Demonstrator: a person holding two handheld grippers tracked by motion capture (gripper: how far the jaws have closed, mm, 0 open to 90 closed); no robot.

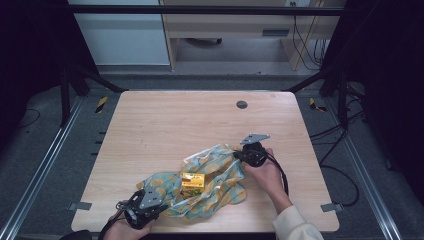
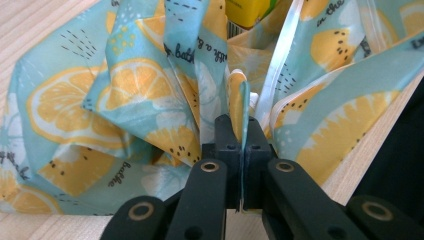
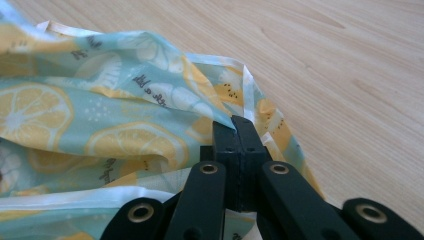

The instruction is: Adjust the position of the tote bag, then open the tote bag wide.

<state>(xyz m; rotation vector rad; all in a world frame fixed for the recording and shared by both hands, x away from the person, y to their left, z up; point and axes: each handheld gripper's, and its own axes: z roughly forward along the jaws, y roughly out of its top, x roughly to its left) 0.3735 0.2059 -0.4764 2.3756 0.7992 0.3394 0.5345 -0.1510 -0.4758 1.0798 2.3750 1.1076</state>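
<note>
Two grips on the lemon-print cloth [image 1: 220, 177], which lies crumpled on the near half of the wooden surface [image 1: 165, 125]. Left hand-held gripper [image 1: 159, 206] is clamped on a fold at the cloth's near-left corner; its own view shows the fabric edge pinched between closed jaws. Right hand-held gripper [image 1: 237, 155] is clamped on the far-right corner, jaws closed on the hem. Yellow carton [image 1: 193, 182] sits on the cloth between them.

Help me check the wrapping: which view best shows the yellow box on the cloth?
The high view: the yellow box lies whole on the lemon-print cloth. The left gripper view catches just its lower edge above folds.
</note>
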